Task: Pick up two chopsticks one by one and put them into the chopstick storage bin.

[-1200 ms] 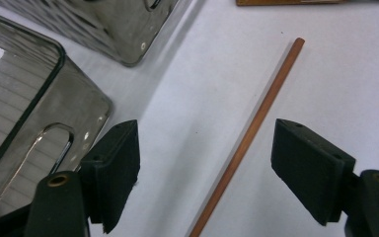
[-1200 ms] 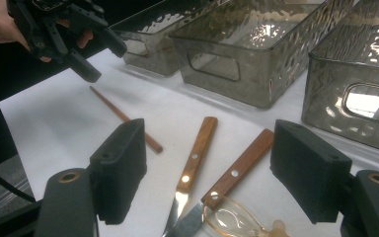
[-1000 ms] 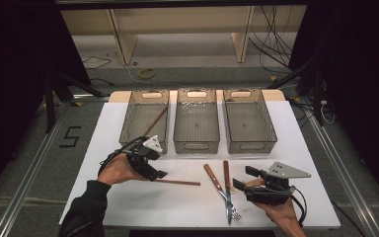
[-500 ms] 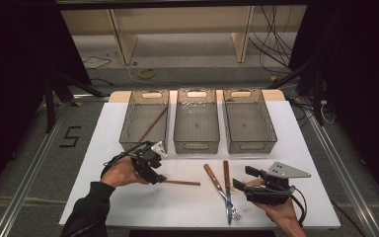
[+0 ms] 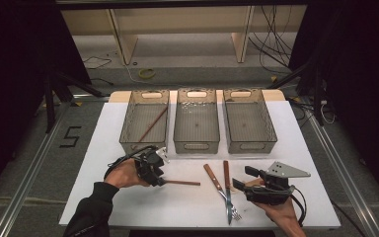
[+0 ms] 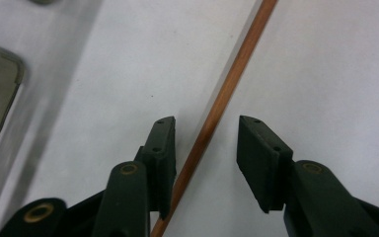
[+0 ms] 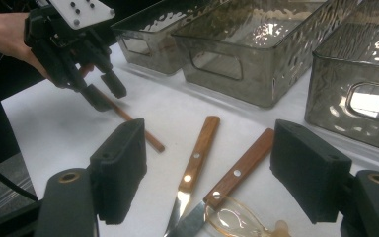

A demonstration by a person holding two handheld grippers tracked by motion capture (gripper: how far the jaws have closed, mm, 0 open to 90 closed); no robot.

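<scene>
A: What is the left gripper (image 5: 159,180) going for?

B: The chopstick (image 6: 225,89), a thin brown stick lying flat on the white table (image 5: 103,197), in front of the left bin (image 5: 145,121) and to the left of the knife (image 5: 214,181) and fork (image 5: 228,188). In the left gripper view it runs straight up between the 2 jaws.

A: Clamped on it yet?

B: No. The jaws have just been closing, with the stick between them, but they stand apart: one pad sits close beside it, the other has a clear gap. The right gripper (image 5: 240,184) is also apart, with nothing between its jaws, parked near the cutlery.

A: How will the stick handle?

B: I judge it light, stiff and smooth. Being round and narrow, it could roll or pivot in the pads, and lying flat it leaves little to get under. Best to pinch squarely across its width, as now, though a hold this close to one end may let the far end droop.

A: And the hand (image 5: 125,173)?

B: It comes in from the lower left, gripper tipped steeply down at the table, fingertips low at the stick's near end; the right hand (image 5: 279,212) lies low, gripper about level
</scene>
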